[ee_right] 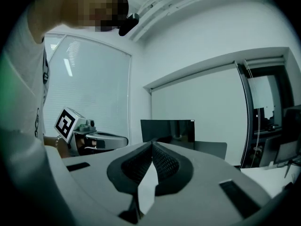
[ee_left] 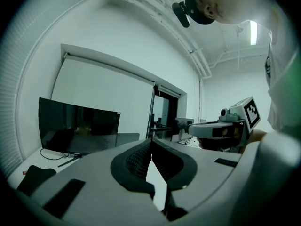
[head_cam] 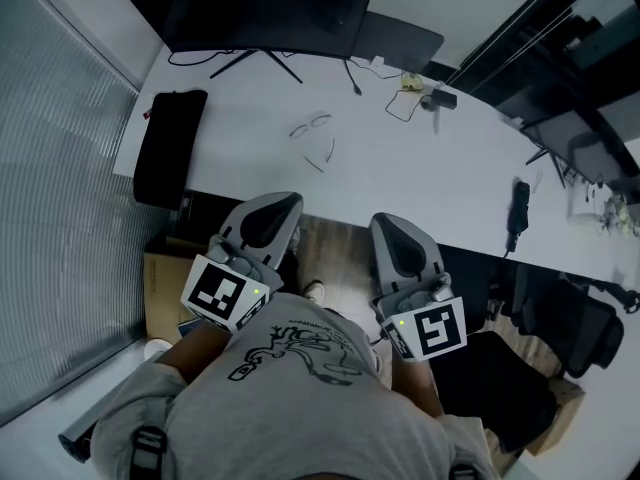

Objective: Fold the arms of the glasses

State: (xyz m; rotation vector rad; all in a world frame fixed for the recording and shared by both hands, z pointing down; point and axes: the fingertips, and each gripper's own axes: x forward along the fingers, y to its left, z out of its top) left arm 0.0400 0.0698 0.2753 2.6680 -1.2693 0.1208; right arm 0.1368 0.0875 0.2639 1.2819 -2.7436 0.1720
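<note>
Both grippers are closed and empty. The left hand-held gripper (ee_left: 151,141), a grey two-jaw tool with a black-and-white marker cube, has its dark ribbed pads meeting at the tips with nothing between them. The right hand-held gripper (ee_right: 152,145), of the same build, also has its pads pressed together on nothing. In the head view the two are held side by side close to the person's grey printed T-shirt (head_cam: 300,388). They sit at the near edge of the white desk (head_cam: 450,158) and point roughly level toward it.

The thin wire-framed glasses (head_cam: 311,124) lie on the desk well ahead of both grippers, about midway across it and just in front of the monitor's stand. Their slim arms stretch out toward the near edge, unfolded. Neither gripper touches them.

A wide black curved monitor (head_cam: 260,8) stands at the far side of the desk. A long black soft pouch (head_cam: 168,146) lies at the left end, and a slim black handset-like object (head_cam: 518,208) lies near the right edge. A tangle of cables with a small black adapter (head_cam: 440,98) sits beyond the glasses to the right. A brown cardboard box (head_cam: 160,288) rests on the floor below the desk's left end.
</note>
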